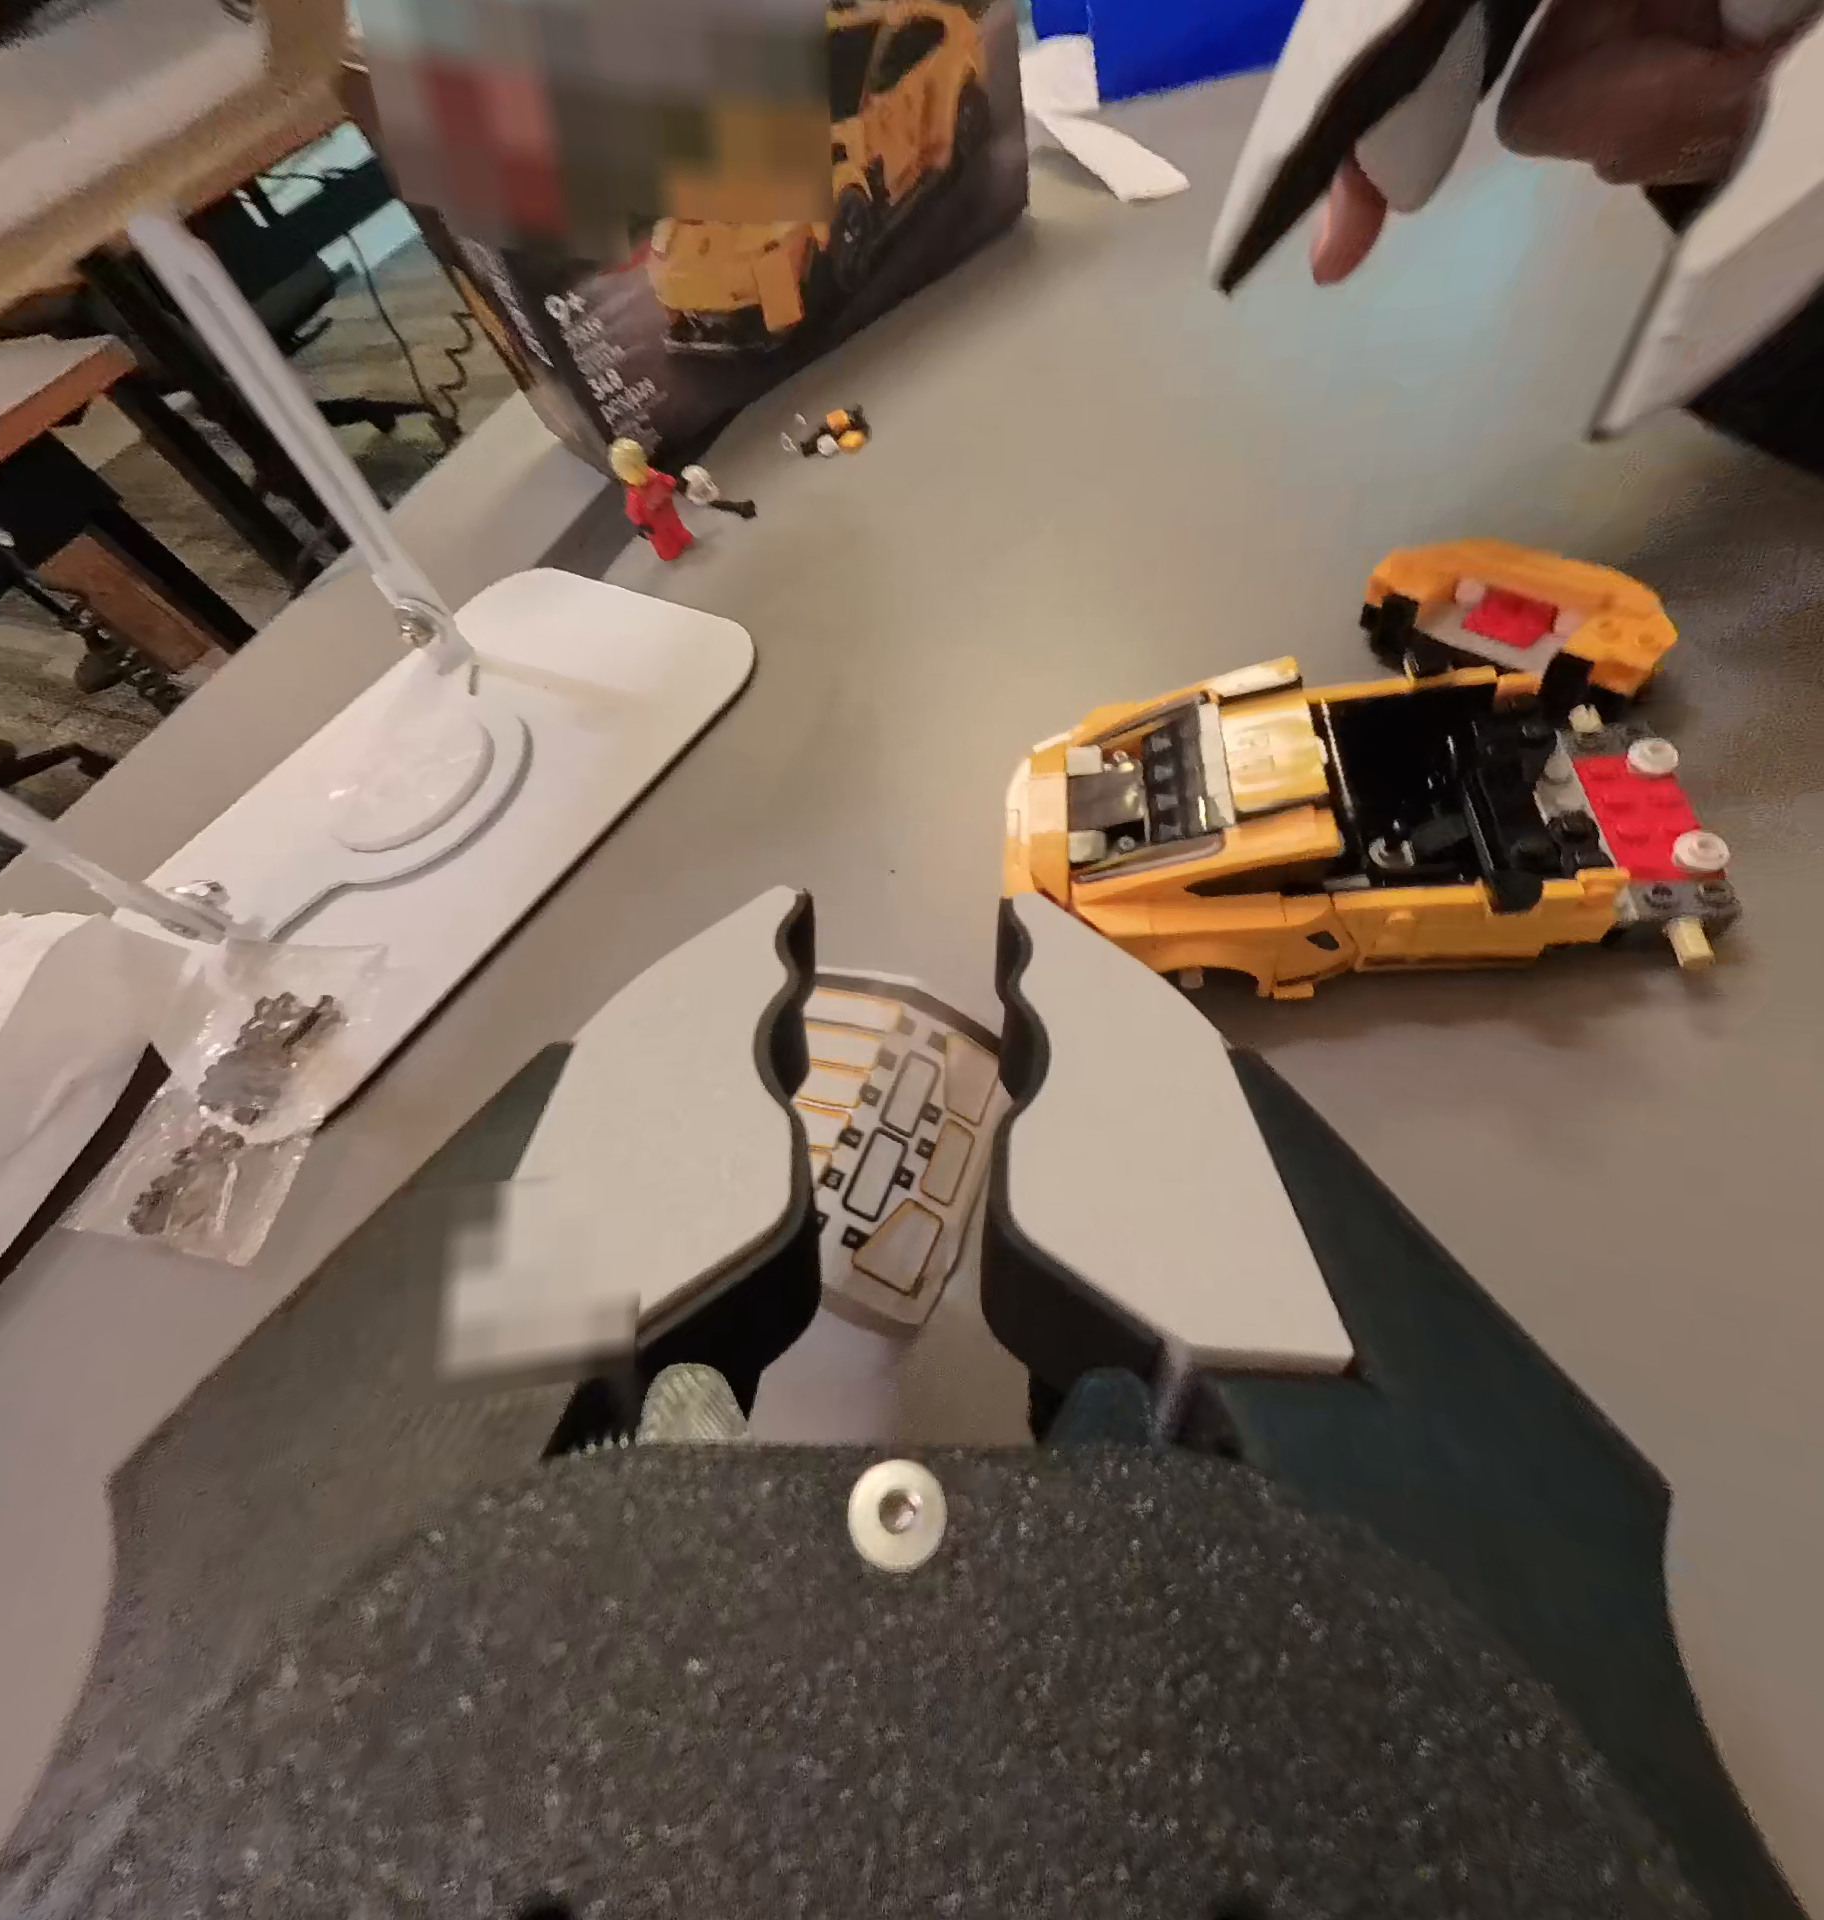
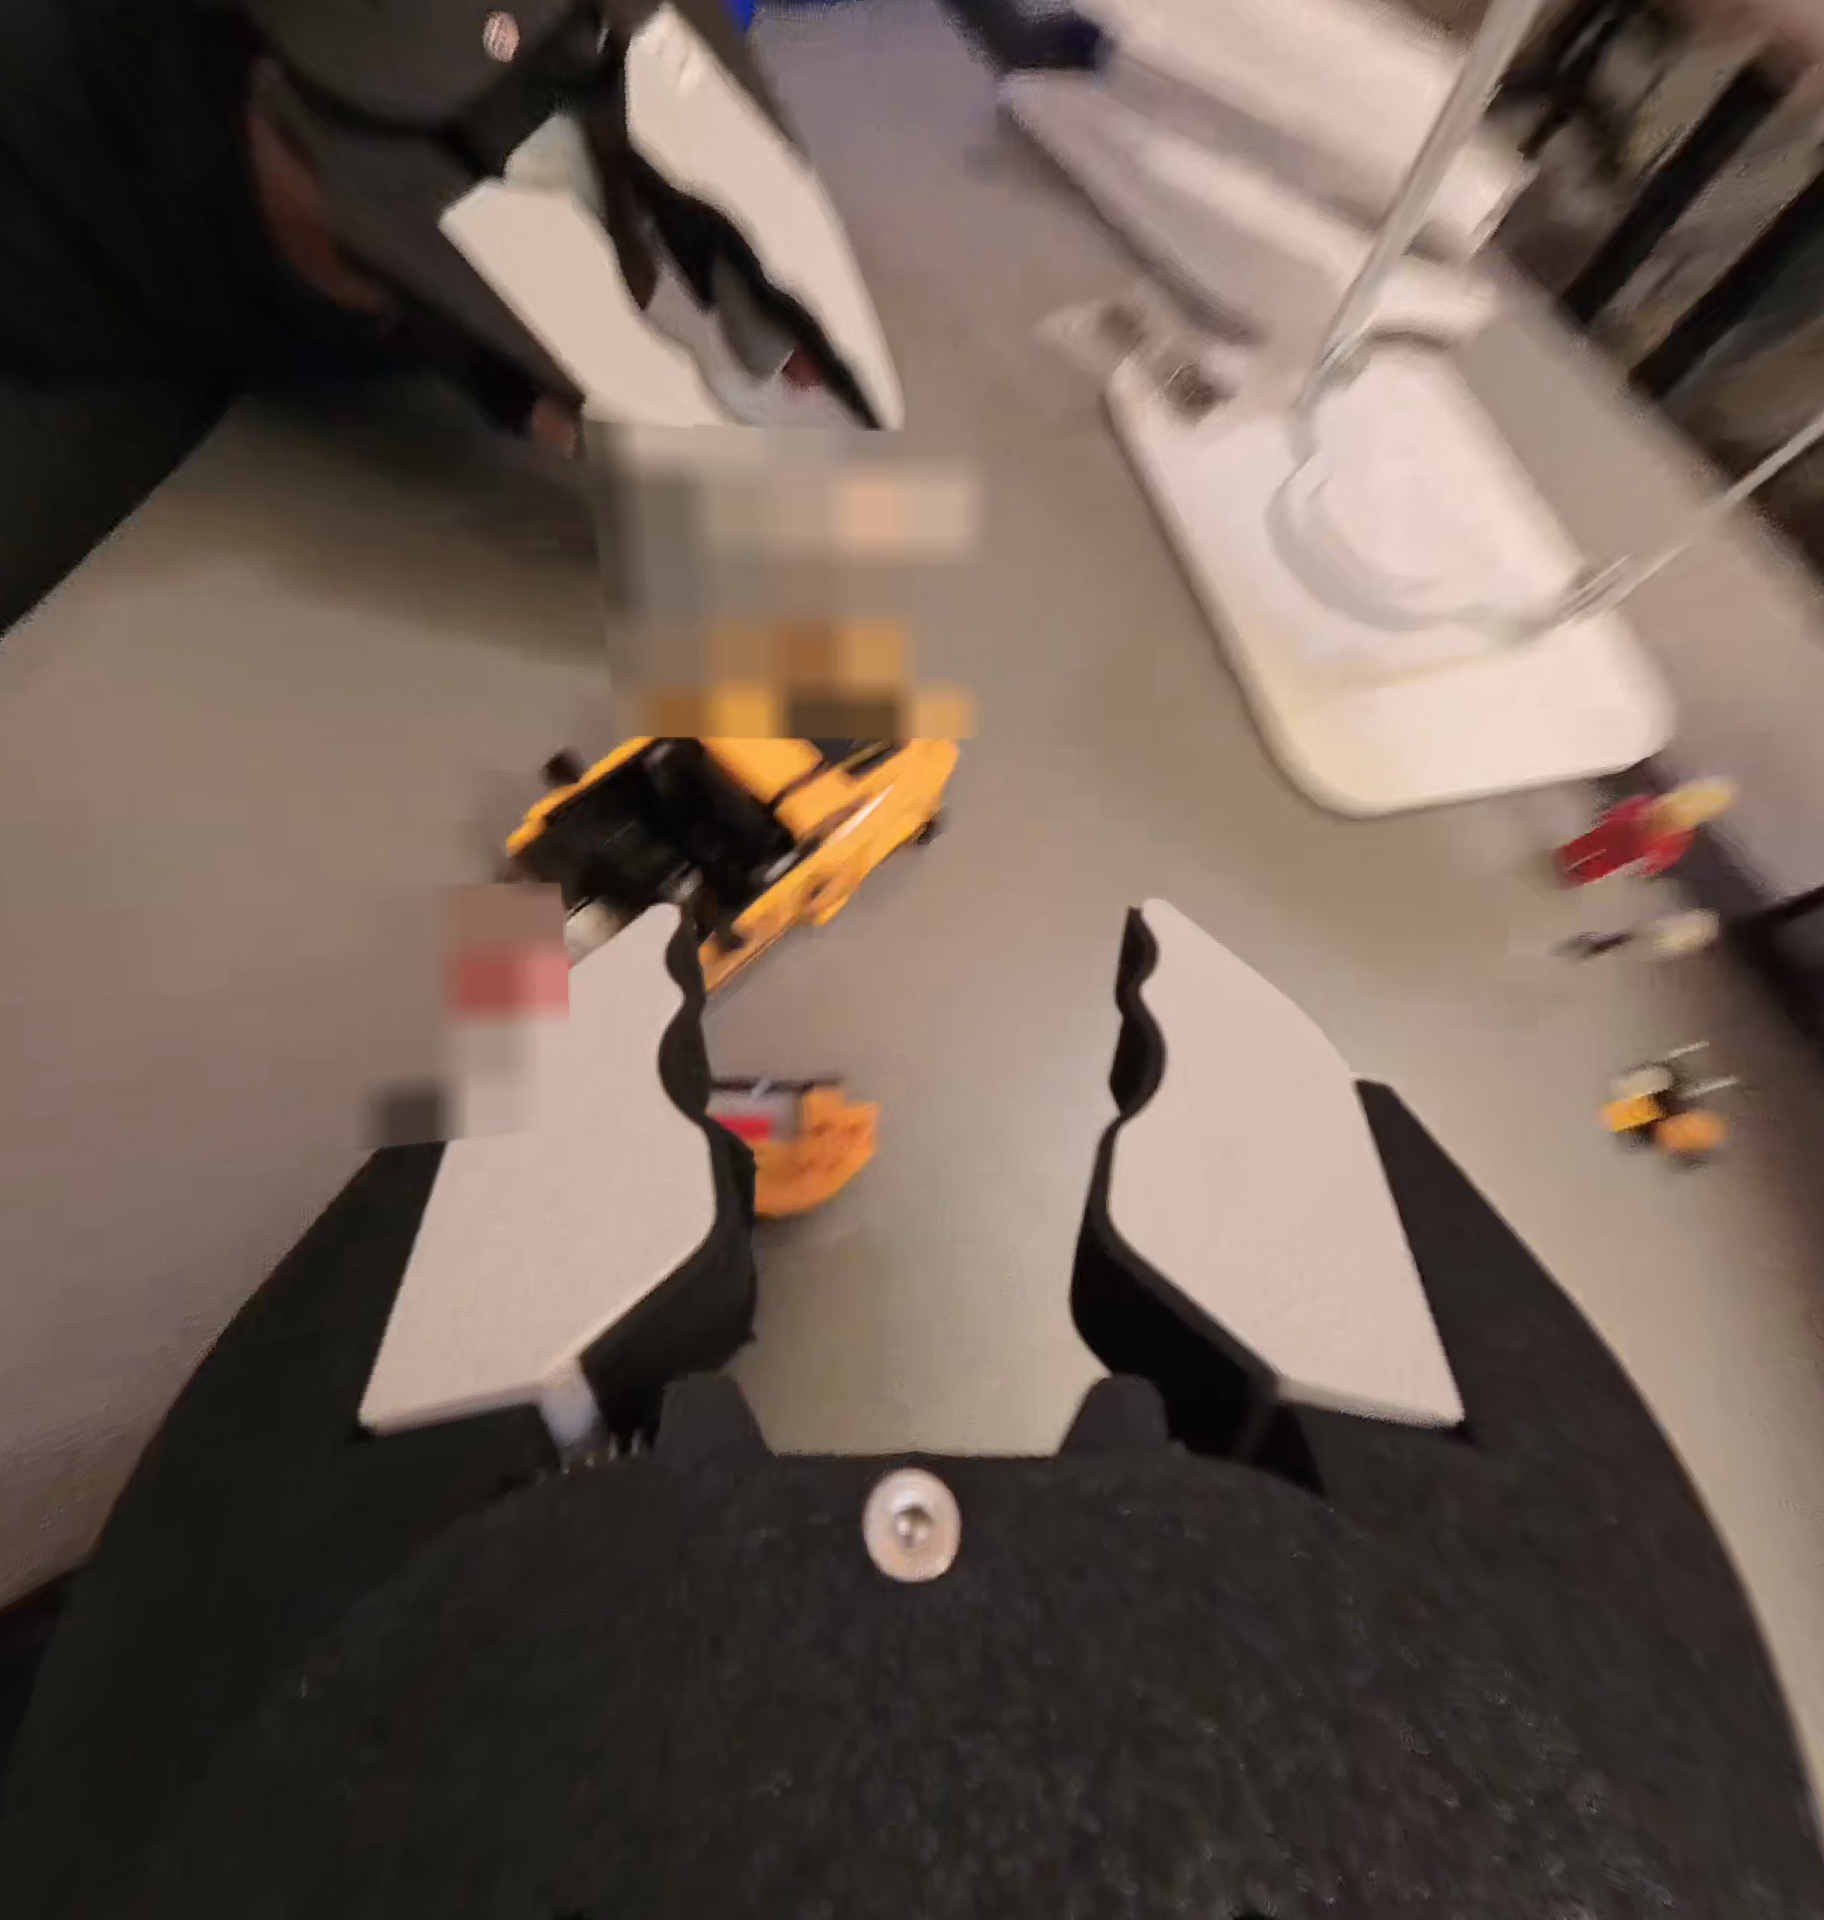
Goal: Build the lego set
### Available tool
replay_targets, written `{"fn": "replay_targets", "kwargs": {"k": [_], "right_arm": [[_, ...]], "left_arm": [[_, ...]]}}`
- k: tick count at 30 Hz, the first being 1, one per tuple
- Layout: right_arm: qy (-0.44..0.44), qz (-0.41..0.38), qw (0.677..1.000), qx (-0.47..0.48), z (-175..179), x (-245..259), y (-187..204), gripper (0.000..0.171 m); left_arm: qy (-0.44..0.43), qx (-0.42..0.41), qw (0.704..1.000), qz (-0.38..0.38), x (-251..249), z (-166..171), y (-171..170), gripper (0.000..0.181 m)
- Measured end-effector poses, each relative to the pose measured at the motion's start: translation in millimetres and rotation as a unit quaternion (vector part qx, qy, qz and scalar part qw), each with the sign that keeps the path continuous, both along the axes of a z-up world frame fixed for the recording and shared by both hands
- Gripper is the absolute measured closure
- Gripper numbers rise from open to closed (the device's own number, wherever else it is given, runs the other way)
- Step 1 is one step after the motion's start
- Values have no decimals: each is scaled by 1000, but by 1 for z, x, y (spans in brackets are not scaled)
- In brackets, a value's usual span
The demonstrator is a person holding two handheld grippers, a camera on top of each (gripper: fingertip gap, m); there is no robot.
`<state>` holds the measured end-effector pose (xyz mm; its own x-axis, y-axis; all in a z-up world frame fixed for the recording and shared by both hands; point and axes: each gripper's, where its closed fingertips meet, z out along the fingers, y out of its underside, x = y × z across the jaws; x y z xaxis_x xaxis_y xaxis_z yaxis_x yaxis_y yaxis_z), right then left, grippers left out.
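Observation:
The yellow Lego car body [image 1: 1334, 831], open-topped with a red plate at its rear, lies on the grey table [image 1: 991, 499]; it also shows blurred in the right wrist view [image 2: 731, 831]. An orange sub-assembly with a red centre [image 1: 1510, 613] lies just beyond it and sits by my right gripper's left finger [image 2: 804, 1143]. My left gripper [image 1: 897, 935] is closed on a bowed sticker sheet [image 1: 897, 1132] left of the car. My right gripper [image 2: 908, 914] is open and empty above the table; it also shows at the top right of the left wrist view [image 1: 1417, 353], held by a hand.
The set's box [image 1: 783, 208] stands at the back. A red minifigure [image 1: 653, 499] and small loose parts [image 1: 835, 431] lie in front of it. A white stand base [image 1: 451, 779] with clear rods and a bag of dark parts [image 1: 233, 1101] are on the left. Left tips to right tips: about 15 cm.

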<state>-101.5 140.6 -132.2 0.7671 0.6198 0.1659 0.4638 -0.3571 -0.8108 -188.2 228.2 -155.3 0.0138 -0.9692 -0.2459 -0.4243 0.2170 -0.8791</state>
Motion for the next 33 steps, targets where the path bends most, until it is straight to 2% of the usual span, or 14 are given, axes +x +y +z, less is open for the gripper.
{"fn": "replay_targets", "kwargs": {"k": [4,9,11,14,17,22,26,28,31,33], "right_arm": [[-143,0,978,152,67,-11,65,115],[-201,12,949,242,124,-50,169,124],[-244,15,938,246,130,-53,206,125],[-285,34,934,215,119,-45,242,125],[-320,38,922,213,120,-26,255,138],[-298,-7,930,214,132,-5,247,140],[-245,-59,945,206,128,21,234,144],[-232,-93,946,208,126,38,234,145],[-198,-128,950,203,123,56,236,146],[-170,-136,956,198,121,62,239,146]], "left_arm": [[-39,-24,999,29,-5,14,11,153],[-63,-17,997,50,-11,23,21,157],[-61,-11,997,55,-14,22,24,157],[-66,-12,996,61,-17,23,28,158],[-72,-18,995,65,-18,24,30,159],[-82,11,991,102,-21,34,45,160],[-100,76,979,161,-15,89,83,164],[-98,89,977,166,0,123,101,167],[-54,64,983,163,36,146,130,161],[-5,81,983,166,58,146,148,161]]}}
